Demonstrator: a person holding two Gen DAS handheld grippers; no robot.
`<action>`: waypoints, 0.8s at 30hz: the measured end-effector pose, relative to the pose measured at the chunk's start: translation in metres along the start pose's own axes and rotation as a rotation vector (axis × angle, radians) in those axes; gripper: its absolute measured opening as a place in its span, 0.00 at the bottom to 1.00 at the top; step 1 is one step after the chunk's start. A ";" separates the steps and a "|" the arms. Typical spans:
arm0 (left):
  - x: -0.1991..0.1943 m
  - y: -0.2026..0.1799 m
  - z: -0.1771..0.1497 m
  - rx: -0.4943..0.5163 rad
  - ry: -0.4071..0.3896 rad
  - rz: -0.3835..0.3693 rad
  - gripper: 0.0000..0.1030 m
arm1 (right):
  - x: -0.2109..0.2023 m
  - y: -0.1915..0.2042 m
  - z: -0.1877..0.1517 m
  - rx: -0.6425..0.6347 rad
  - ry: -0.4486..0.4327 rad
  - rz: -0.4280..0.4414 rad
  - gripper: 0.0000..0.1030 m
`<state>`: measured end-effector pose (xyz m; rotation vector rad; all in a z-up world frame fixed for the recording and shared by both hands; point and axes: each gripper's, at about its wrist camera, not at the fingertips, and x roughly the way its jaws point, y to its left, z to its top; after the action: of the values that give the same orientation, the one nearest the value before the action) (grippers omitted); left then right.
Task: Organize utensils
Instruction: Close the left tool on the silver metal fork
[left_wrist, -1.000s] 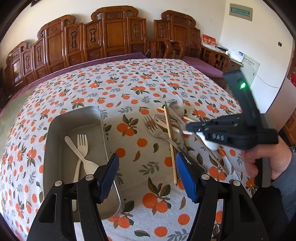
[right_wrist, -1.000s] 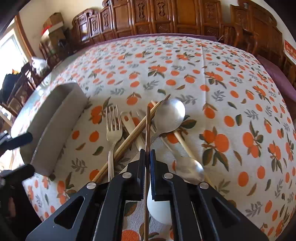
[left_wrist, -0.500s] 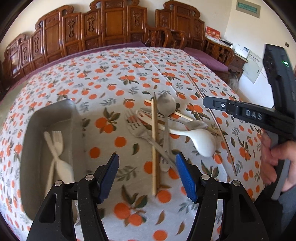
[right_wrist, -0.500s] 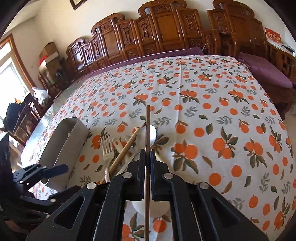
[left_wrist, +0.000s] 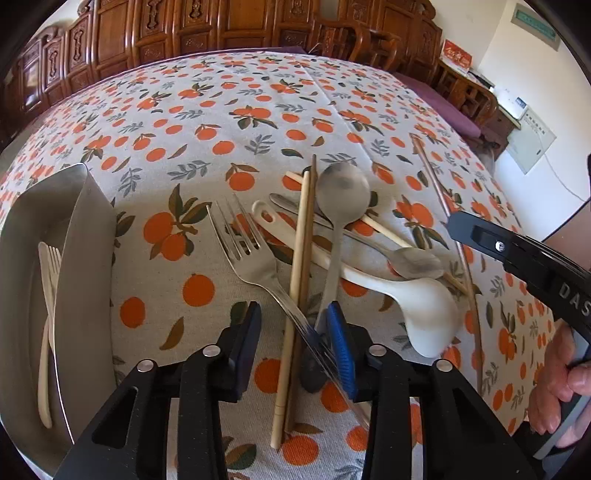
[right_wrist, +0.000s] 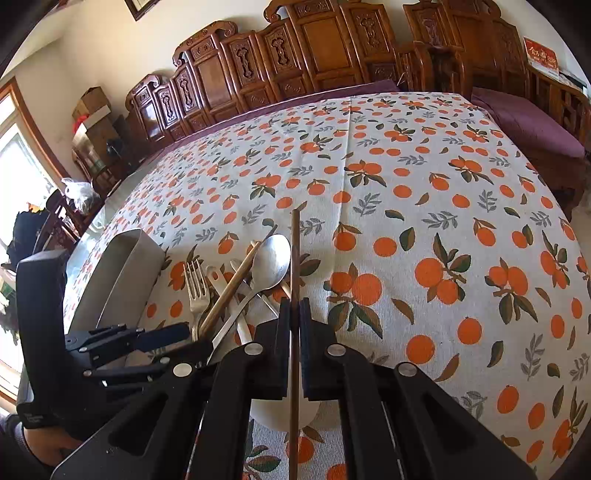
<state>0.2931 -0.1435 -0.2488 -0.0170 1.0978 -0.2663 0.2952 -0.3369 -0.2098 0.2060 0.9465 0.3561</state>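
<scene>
A pile of utensils lies on the orange-print cloth: a metal fork (left_wrist: 251, 254), a big metal spoon (left_wrist: 343, 195), a white ceramic spoon (left_wrist: 424, 306) and a pair of chopsticks (left_wrist: 299, 240). My left gripper (left_wrist: 295, 332) is low over the pile's near end. Its jaws are closing, with the chopsticks and the fork's handle between them, and the pads do not grip. My right gripper (right_wrist: 294, 306) is shut on a dark brown chopstick (right_wrist: 294, 258), held above the cloth to the right of the pile (left_wrist: 443, 206).
A metal tray (left_wrist: 22, 258) stands left of the pile with a white plastic fork and spoon (left_wrist: 46, 280) inside. Carved wooden chairs (right_wrist: 295, 55) line the table's far side. A hand (left_wrist: 561, 369) holds the right gripper's handle.
My left gripper moved from beside the tray rightward and down onto the pile, and its jaws narrowed. The right gripper lifted the brown chopstick off the pile and drew it to the right.
</scene>
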 end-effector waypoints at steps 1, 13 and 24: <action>0.001 0.002 0.000 -0.005 0.001 0.000 0.23 | 0.000 0.000 0.000 -0.001 0.001 -0.001 0.06; -0.016 0.005 -0.003 0.012 -0.022 -0.033 0.01 | 0.006 0.003 -0.001 -0.022 0.018 -0.004 0.06; -0.056 0.015 -0.004 0.048 -0.096 -0.047 0.01 | 0.004 0.019 0.000 -0.043 0.007 0.020 0.06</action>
<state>0.2690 -0.1160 -0.2035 -0.0128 0.9957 -0.3307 0.2938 -0.3175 -0.2067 0.1753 0.9438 0.3952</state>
